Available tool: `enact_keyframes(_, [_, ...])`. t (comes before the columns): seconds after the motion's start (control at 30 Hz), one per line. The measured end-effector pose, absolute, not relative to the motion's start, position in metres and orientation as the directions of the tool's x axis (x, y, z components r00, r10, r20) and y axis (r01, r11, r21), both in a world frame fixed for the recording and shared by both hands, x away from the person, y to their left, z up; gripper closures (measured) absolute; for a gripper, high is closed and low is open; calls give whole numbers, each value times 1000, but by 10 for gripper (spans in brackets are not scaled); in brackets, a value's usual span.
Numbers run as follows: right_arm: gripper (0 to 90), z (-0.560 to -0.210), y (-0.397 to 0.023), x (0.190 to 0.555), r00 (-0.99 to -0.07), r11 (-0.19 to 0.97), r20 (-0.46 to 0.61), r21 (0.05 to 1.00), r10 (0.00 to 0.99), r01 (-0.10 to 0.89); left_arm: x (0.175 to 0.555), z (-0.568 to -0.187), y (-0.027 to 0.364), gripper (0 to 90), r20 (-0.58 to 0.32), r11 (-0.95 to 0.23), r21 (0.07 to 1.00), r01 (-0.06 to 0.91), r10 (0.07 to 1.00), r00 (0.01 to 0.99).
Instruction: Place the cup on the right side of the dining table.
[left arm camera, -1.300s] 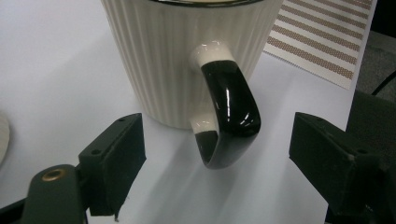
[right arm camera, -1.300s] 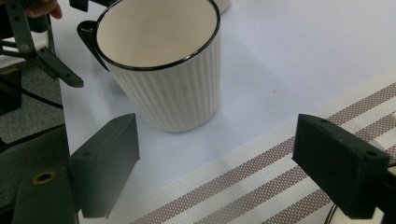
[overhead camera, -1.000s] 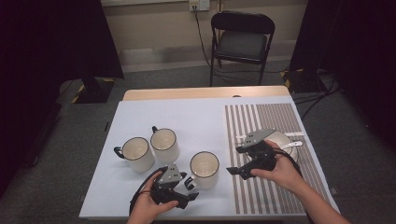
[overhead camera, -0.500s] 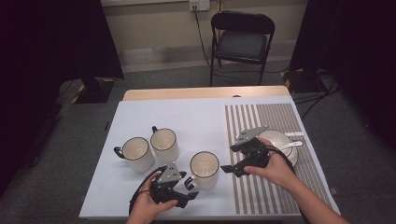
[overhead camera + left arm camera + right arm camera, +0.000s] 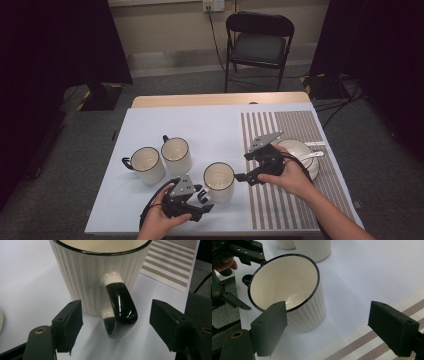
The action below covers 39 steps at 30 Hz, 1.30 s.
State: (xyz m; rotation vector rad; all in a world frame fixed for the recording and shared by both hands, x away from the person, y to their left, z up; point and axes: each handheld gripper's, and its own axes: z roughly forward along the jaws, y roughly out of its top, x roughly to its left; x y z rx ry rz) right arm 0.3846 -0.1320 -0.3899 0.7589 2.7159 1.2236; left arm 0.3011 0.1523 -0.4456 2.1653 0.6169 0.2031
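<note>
On the left half of the white surface (image 5: pixel 150 130) two ribbed mugs stand side by side, touching or nearly so: left mug (image 5: pixel 147 165) with its handle out left, second mug (image 5: pixel 176 155) just right of it. Bare surface behind them up to the far edge, and a strip of it down the left edge

Left tongs (image 5: pixel 202 197) sit low by the near edge, pointed at the third mug (image 5: pixel 219 181). From the left gripper view the mug's black handle (image 5: pixel 120 307) lies between the two pads (image 5: pixel 71 325), gap on both sides, no contact; jaws have just been closing in a bit but are not clamped on anything. Room between mug and near edge is tight, mostly taken by the hand

Third mug stands upright near the middle, a little left of the striped mat (image 5: pixel 290 150), well clear of the other two mugs

Right tongs (image 5: pixel 241 167) come at it from the mat side, jaws spread wide; in the right gripper view one pad (image 5: pixel 272 325) is just beside the rim, the other out over the mat edge, nothing gripped

Farther right on the mat, a white bowl (image 5: pixel 300 150) with a spoon (image 5: pixel 312 154) sits behind the right hand, near the surface's right edge
</note>
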Motion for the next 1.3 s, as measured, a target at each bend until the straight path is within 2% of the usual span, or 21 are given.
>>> enact_keyframes(0.3, [149,-389,-126,388,-865,549,148,718,480,427,302,-448,153,309,-75,-504,785,361,501,862])
enact_keyframes(0.67, [165,-387,-119,389,-858,536,184,712,480,453,302,-448,153,414,-47,-510,793,333,493,869])
enact_keyframes(0.87, [227,-388,-111,390,-861,551,165,707,481,443,302,-446,156,447,-10,-510,808,294,487,873])
enact_keyframes(1.1, [364,-384,-102,395,-862,558,155,704,483,440,300,-446,156,482,-46,-489,811,323,496,867])
enact_keyframes(1.17, [384,-383,-100,396,-863,560,153,703,482,438,300,-446,157,517,-81,-478,804,354,501,862])
enact_keyframes(1.3, [420,-383,-98,397,-856,565,167,686,490,458,299,-445,158,551,-93,-473,797,376,519,849])
